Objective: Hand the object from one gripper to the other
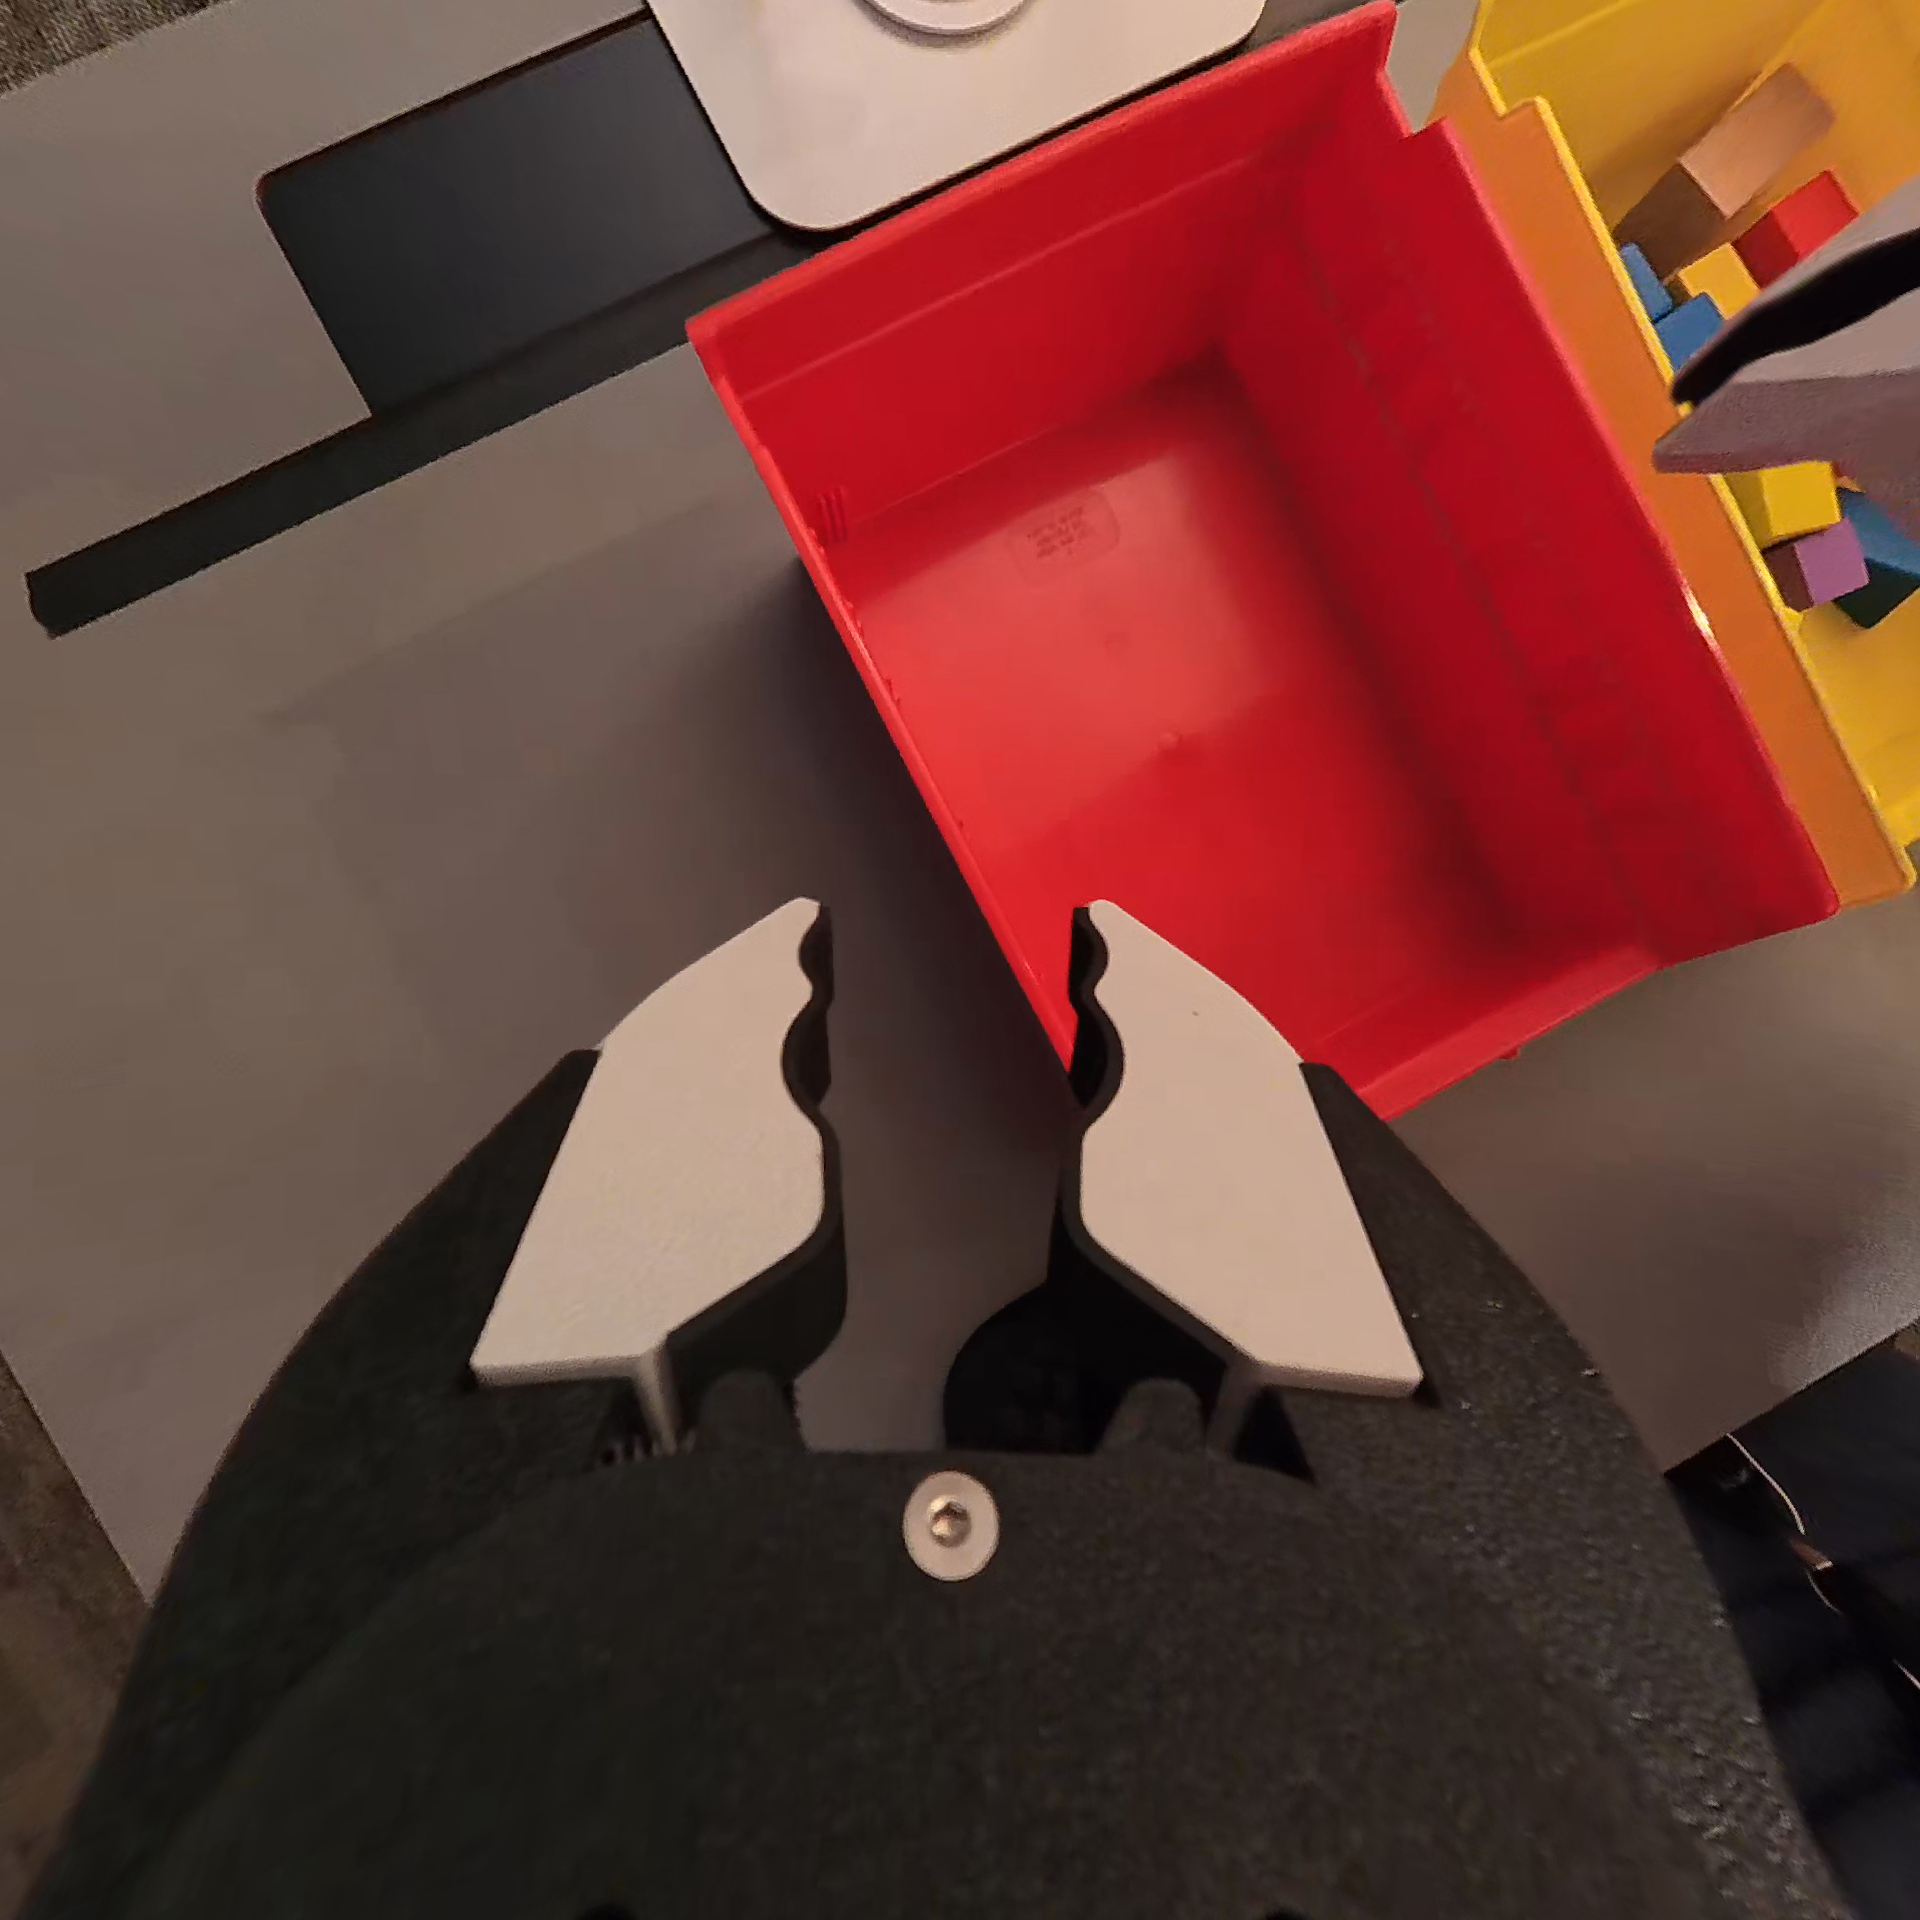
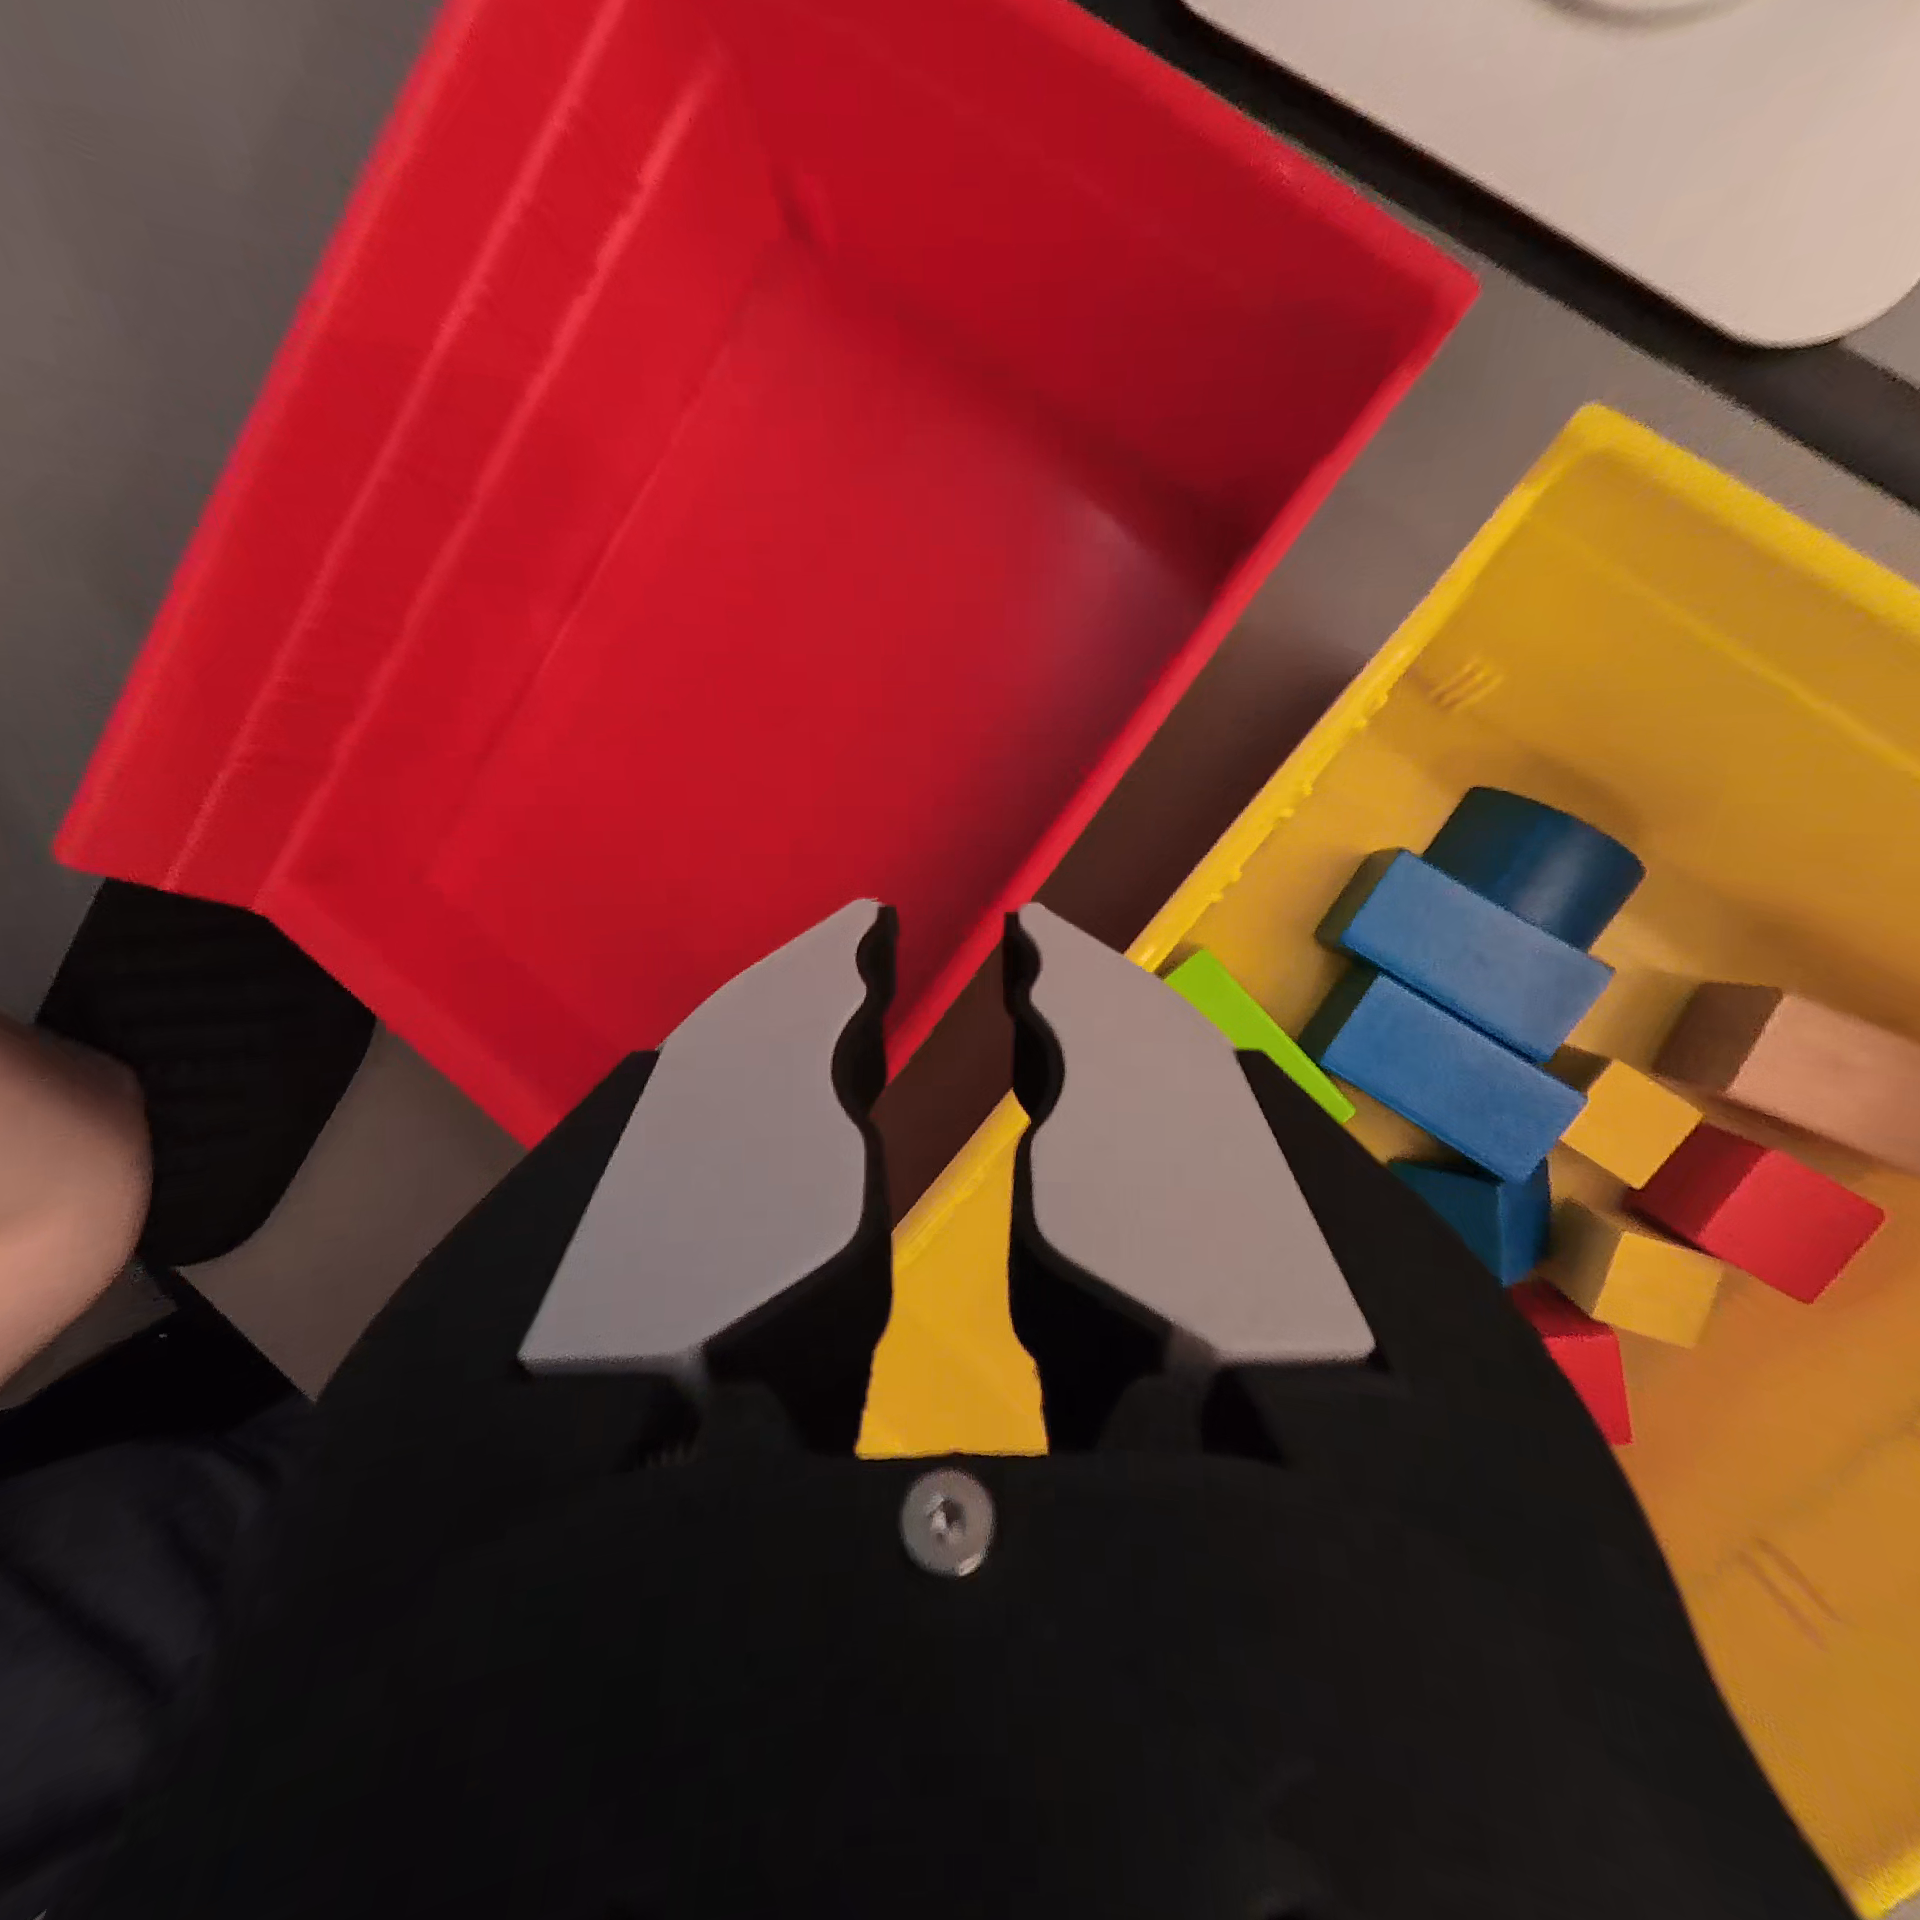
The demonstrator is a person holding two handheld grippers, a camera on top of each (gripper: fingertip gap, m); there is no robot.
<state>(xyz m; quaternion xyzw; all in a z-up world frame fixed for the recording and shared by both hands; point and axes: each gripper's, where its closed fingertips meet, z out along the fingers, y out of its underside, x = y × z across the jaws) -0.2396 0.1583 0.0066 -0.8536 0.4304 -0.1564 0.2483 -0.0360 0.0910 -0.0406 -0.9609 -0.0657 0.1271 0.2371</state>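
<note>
My left gripper is open and empty, hovering over the grey table at the near left corner of an empty red bin. My right gripper is open with a narrow gap and holds nothing. It hangs above the gap between the red bin and a yellow bin. The yellow bin holds several wooden blocks: blue bars, a blue cylinder, a red block, yellow blocks, and a green piece. The right gripper also shows in the left wrist view over the yellow bin.
A pale grey stand base sits behind the red bin, on a dark strip. The two bins stand side by side, almost touching. The table's edge runs along the lower left. The left gripper's body and a hand show at the left.
</note>
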